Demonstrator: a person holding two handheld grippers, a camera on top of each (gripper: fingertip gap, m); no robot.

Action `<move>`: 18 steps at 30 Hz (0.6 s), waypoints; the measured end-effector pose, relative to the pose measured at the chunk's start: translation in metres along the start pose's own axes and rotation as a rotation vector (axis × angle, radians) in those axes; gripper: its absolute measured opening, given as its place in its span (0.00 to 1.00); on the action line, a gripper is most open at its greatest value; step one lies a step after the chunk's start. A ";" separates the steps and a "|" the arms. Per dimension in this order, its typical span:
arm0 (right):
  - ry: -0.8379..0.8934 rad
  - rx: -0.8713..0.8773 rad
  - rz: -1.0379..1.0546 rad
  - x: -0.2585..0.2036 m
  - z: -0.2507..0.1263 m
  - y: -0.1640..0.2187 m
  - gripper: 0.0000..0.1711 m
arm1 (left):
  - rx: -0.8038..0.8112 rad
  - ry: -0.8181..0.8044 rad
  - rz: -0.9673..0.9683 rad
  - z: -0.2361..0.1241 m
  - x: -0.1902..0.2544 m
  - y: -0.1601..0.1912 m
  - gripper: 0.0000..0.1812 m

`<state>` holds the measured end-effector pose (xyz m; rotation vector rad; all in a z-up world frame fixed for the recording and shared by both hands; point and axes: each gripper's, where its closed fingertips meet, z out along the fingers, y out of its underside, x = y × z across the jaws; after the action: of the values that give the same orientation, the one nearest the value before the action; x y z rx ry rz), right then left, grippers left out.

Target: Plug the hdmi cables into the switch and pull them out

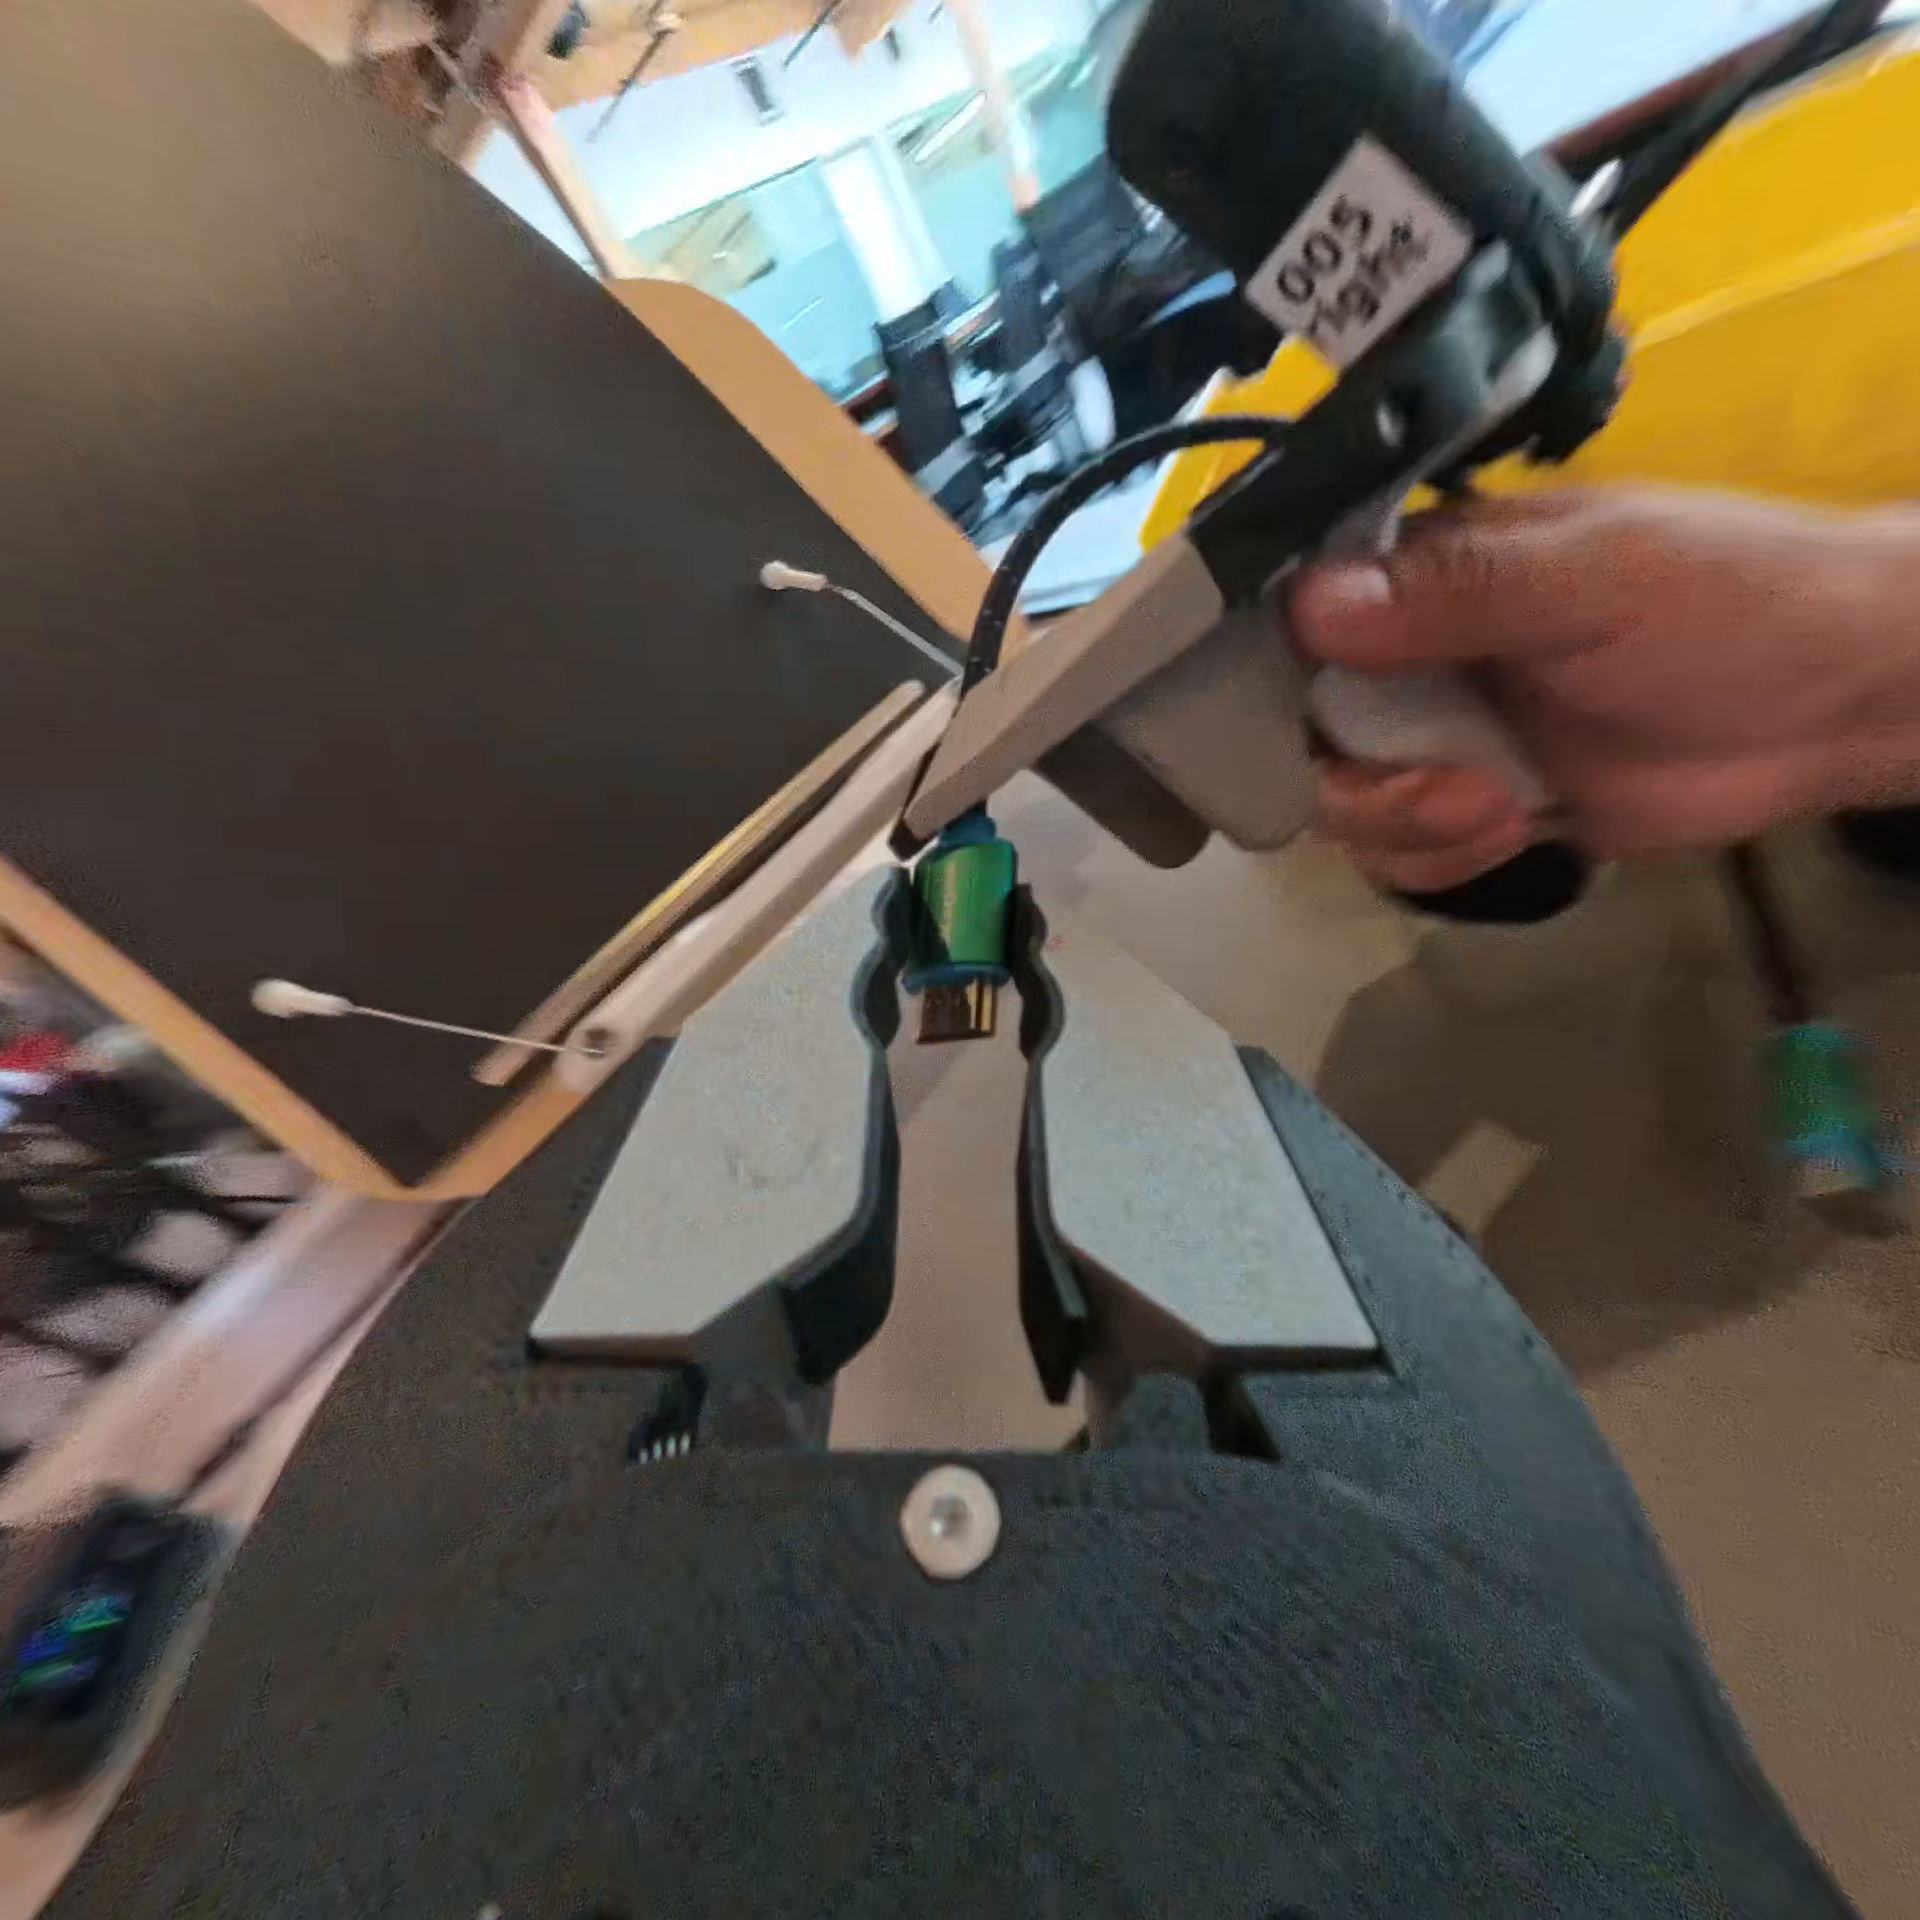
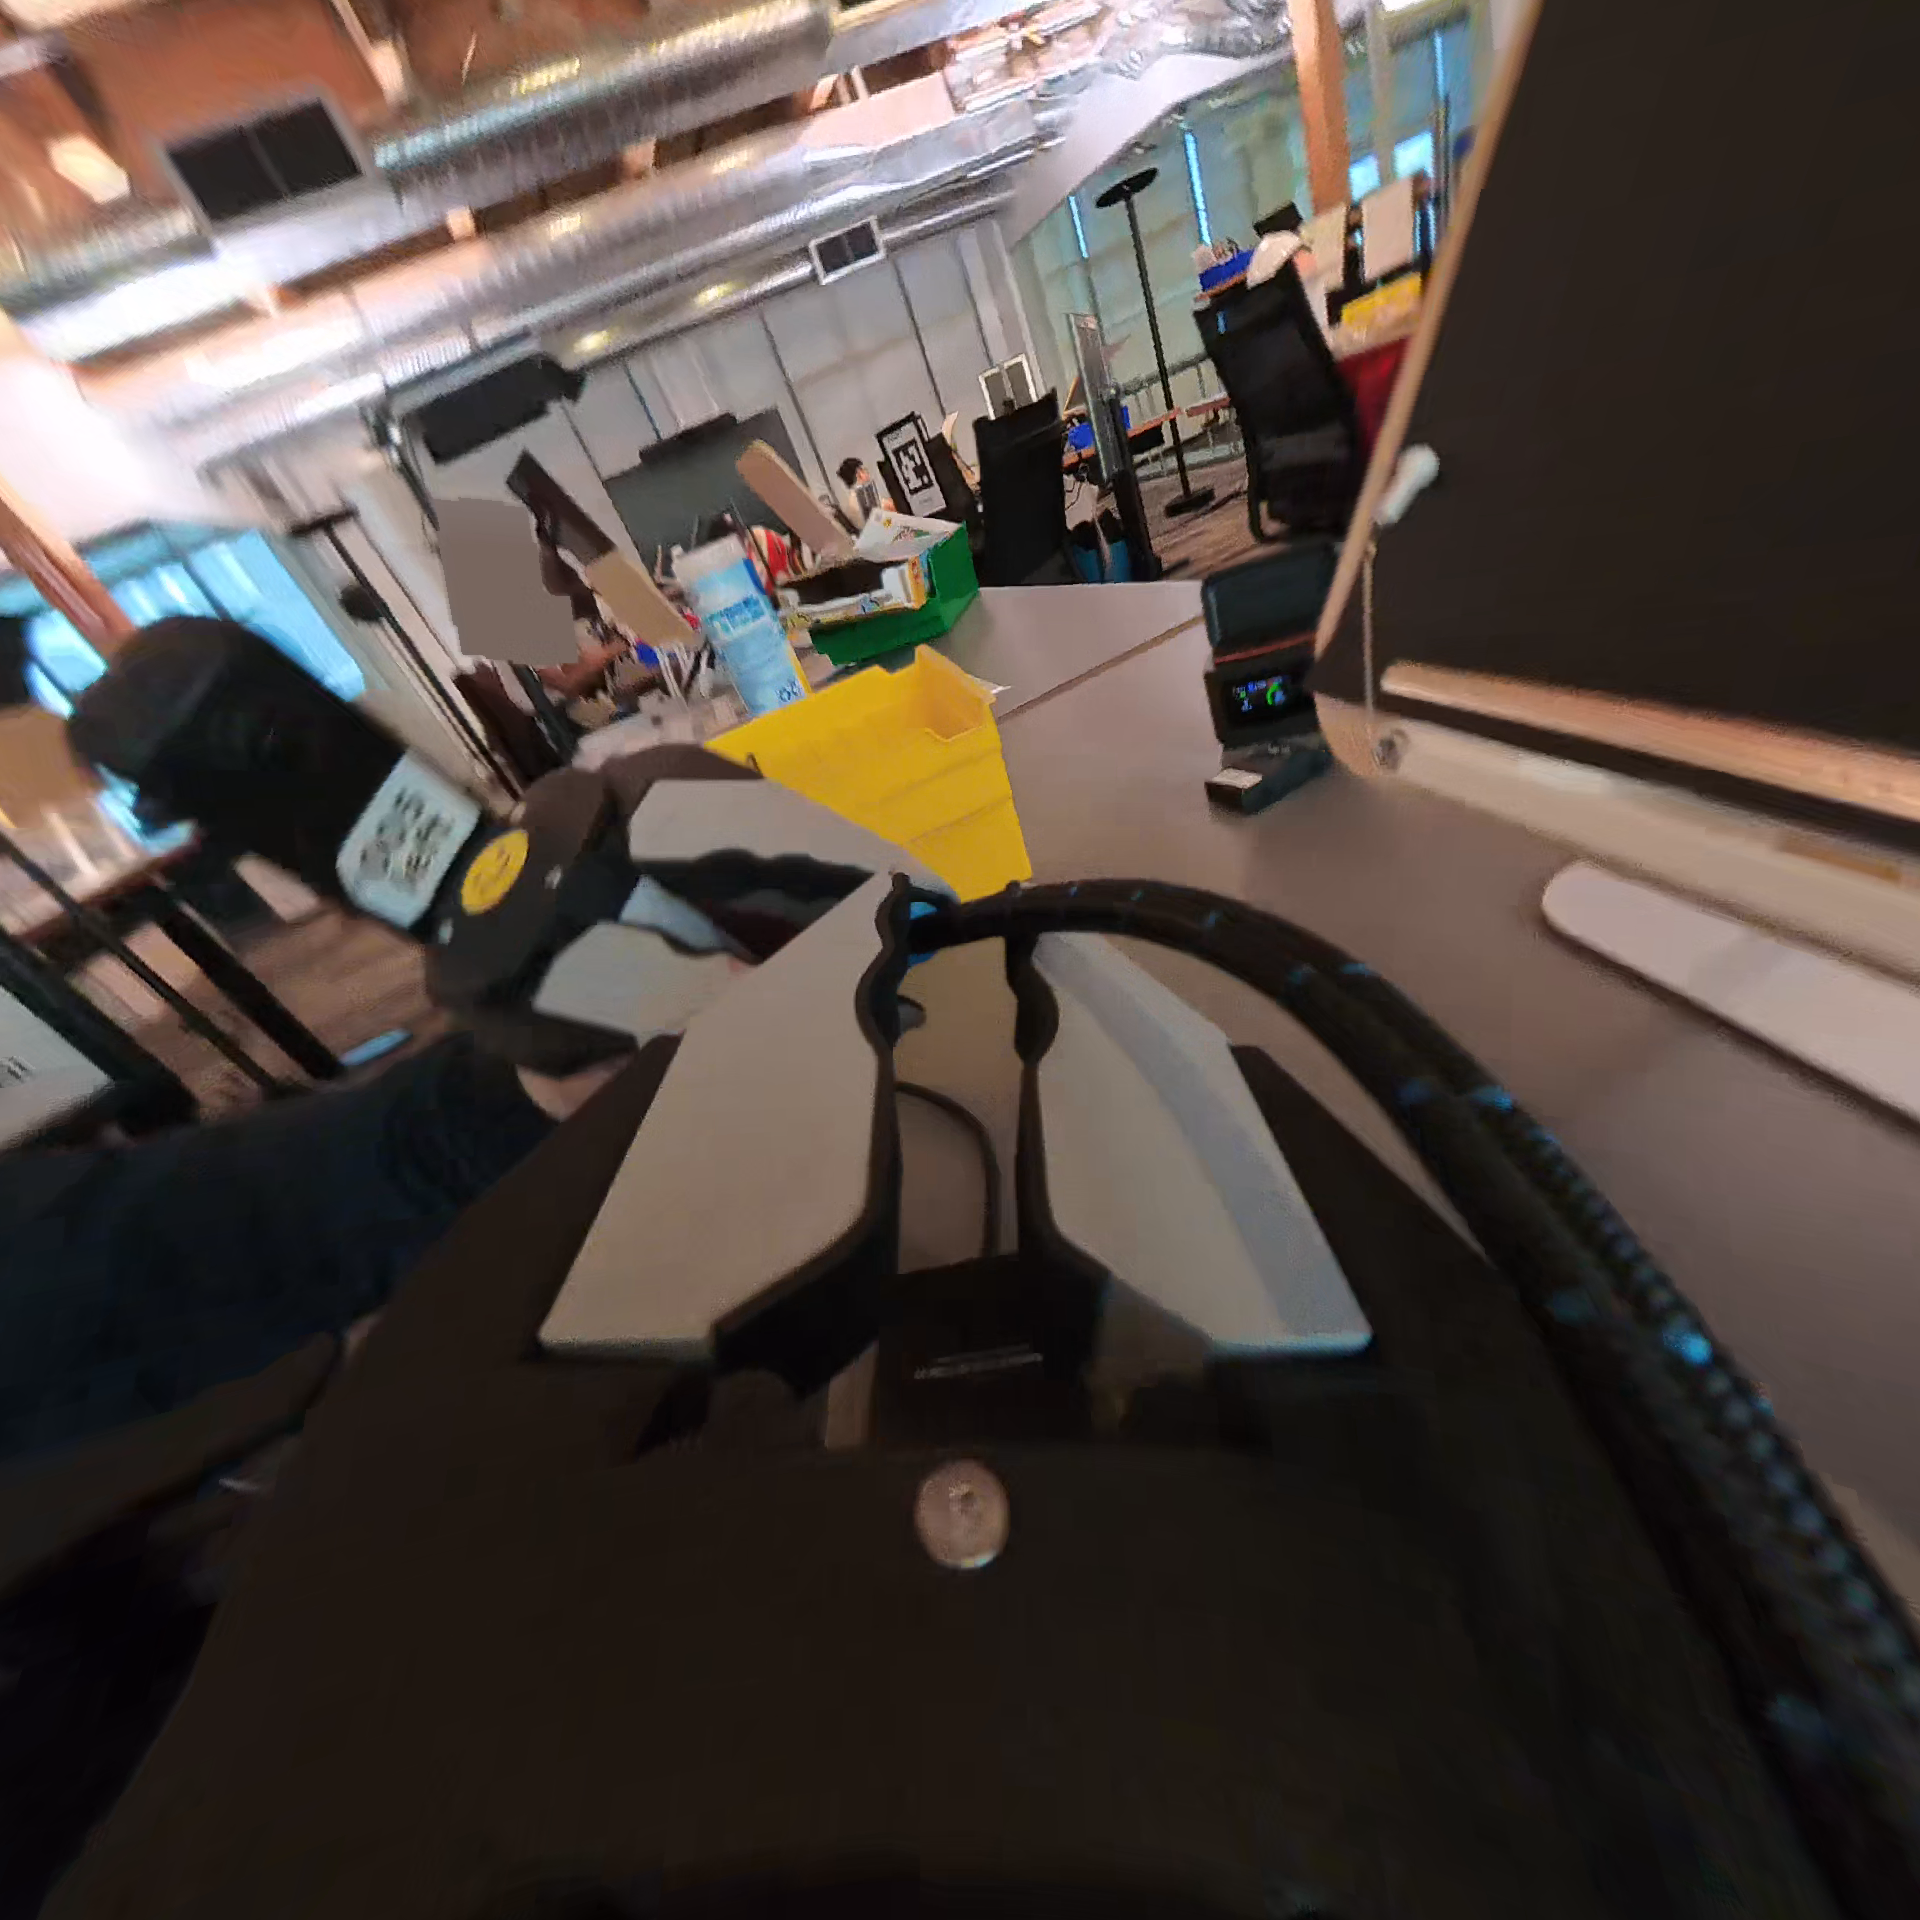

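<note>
While both wrist views frame grey flat-faced fingers on black textured bodies, only the left wrist view shows the HDMI plug (image 1: 958, 940) itself: green metallic shell, blue collar, gold connector tip pointing toward the camera. Plug seated in the scalloped notch at the tips of the left gripper (image 1: 958, 961), jaws narrowed onto its shell from both sides. Right gripper (image 1: 940, 805) seen there from outside, held by a hand (image 1: 1621, 686), tips closed on the blue strain relief just behind the plug.

Right wrist view hides the plug; shows instead the braided black cable (image 2: 1538, 1226) with blue flecks arching from the right gripper's tips, over its right finger and down the right edge of frame. Jaws there nearly together, pinching the cable end. Below the fingers, a small black box with a thin black lead on the grey worktop (image 2: 1299, 883); whether this is the switch cannot be told. Yellow plastic bin (image 2: 894, 758) beyond, left gripper just beside the tips.
</note>
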<state>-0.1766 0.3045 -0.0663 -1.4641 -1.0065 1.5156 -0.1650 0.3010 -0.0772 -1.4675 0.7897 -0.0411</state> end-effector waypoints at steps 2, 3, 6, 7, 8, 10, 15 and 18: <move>-0.016 -0.023 -0.100 -0.009 0.002 0.002 0.09 | 0.033 0.115 -0.129 -0.008 0.004 -0.002 0.10; -0.031 -0.028 -0.124 -0.012 0.002 0.002 0.09 | 0.057 0.149 -0.164 -0.012 0.005 -0.004 0.10; -0.059 -0.019 -0.185 -0.021 0.000 0.000 0.09 | 0.111 0.215 -0.225 -0.016 0.008 -0.011 0.10; -0.065 -0.013 -0.205 -0.024 -0.002 -0.002 0.09 | 0.130 0.230 -0.233 -0.017 0.009 -0.014 0.10; -0.072 -0.006 -0.223 -0.026 -0.003 -0.003 0.09 | 0.148 0.240 -0.239 -0.019 0.011 -0.017 0.10; -0.077 0.003 -0.247 -0.030 -0.006 -0.004 0.09 | 0.163 0.247 -0.247 -0.020 0.013 -0.021 0.10; -0.002 -0.003 -0.154 -0.019 -0.005 -0.004 0.02 | 0.146 0.155 -0.316 -0.016 0.001 -0.014 0.00; 0.025 -0.010 -0.026 -0.008 -0.004 0.003 0.03 | 0.114 0.031 -0.183 -0.018 0.003 -0.004 0.02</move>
<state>-0.1728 0.2955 -0.0660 -1.4684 -1.0158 1.4721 -0.1699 0.2834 -0.0732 -1.4290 0.6660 -0.2444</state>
